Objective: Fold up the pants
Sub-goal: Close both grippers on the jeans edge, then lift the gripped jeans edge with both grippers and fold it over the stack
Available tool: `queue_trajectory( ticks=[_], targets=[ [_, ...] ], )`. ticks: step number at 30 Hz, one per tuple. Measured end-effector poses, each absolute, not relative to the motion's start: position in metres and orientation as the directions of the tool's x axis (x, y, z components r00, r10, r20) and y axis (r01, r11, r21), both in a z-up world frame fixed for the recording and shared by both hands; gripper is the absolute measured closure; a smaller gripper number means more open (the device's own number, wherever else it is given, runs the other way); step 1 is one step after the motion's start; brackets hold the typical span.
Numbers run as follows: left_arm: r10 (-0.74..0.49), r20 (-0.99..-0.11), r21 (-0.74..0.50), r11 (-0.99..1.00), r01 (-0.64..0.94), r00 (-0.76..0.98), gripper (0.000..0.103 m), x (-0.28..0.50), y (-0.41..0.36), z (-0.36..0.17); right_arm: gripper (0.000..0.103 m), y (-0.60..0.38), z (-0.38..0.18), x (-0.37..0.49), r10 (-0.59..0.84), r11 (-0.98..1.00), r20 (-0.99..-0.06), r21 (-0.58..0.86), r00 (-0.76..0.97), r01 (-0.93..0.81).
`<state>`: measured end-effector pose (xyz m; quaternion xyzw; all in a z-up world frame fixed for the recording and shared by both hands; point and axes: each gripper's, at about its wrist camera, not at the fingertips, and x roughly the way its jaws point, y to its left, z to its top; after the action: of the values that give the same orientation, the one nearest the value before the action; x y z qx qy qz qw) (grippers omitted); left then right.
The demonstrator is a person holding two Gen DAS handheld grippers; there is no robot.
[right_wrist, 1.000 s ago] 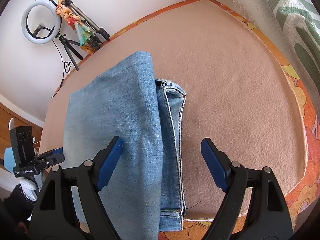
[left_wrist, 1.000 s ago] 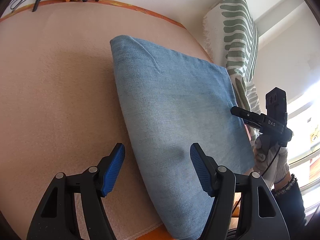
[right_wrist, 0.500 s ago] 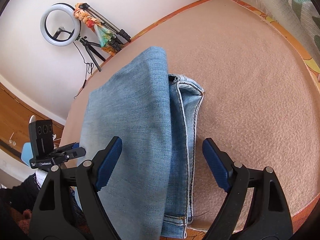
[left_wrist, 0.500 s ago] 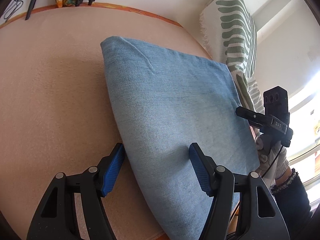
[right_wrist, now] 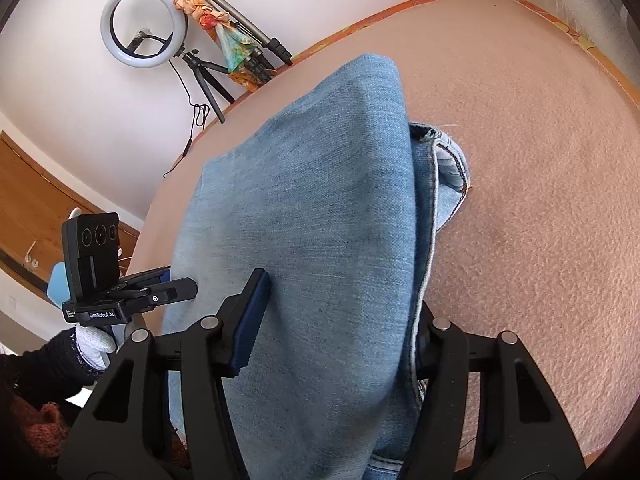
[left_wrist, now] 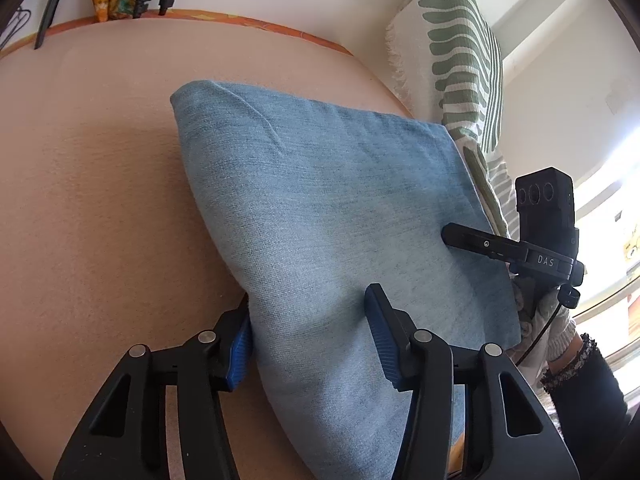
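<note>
Folded light-blue denim pants [left_wrist: 320,208] lie on a peach blanket [left_wrist: 100,200]. My left gripper [left_wrist: 310,340] straddles their near folded edge. Its jaws are closing: one blue pad is tucked against the fold, the other presses on top of the cloth. My right gripper [right_wrist: 336,328] holds the opposite end of the pants [right_wrist: 320,200], also closing. Denim bulges between its jaws and hides the right pad. Each view shows the other gripper too: the right gripper [left_wrist: 452,238] at the far edge, the left gripper [right_wrist: 180,292] at the left side.
A green-striped white throw [left_wrist: 460,60] hangs at the blanket's far right. A ring light [right_wrist: 140,24] and tripods stand by the wall behind the blanket [right_wrist: 540,160]. An orange patterned border [right_wrist: 600,56] rims it. A gloved hand [right_wrist: 94,340] holds the left gripper.
Both grippers' jaws have narrowed onto the pants. The right gripper pushed forward over the denim, which now bulges up between its jaws. The left pad slid under the fold.
</note>
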<state>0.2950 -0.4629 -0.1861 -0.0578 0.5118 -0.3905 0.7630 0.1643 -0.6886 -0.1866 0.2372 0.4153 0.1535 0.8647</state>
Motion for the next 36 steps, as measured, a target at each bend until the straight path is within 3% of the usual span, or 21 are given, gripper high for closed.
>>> queue_trajectory(
  ticks=[3,10,20,36],
  targets=[
    [-0.658,-0.732,-0.482,0.685,0.546,0.179,0.066,0.294,-0.464,-0.185,0.059,-0.68,-0.179,0.16,0.428,0.866,-0.661,0.495,0.616,-0.07],
    [-0.676,-0.709,-0.477,0.669,0.57,0.201,0.082,0.29,-0.461,-0.179,0.07,-0.658,-0.16,0.157,0.288,0.929,-0.727,0.371,0.623,0.003],
    [-0.713,-0.669,-0.474,0.626,0.619,0.209,0.087,0.283,-0.458,-0.16,0.076,-0.621,-0.121,0.146,0.14,0.973,-0.747,0.227,0.65,0.05],
    [-0.756,-0.595,-0.461,0.599,0.654,0.273,0.089,0.308,-0.446,-0.109,0.076,-0.6,-0.071,0.171,0.115,0.983,-0.683,0.182,0.721,0.017]
  ],
)
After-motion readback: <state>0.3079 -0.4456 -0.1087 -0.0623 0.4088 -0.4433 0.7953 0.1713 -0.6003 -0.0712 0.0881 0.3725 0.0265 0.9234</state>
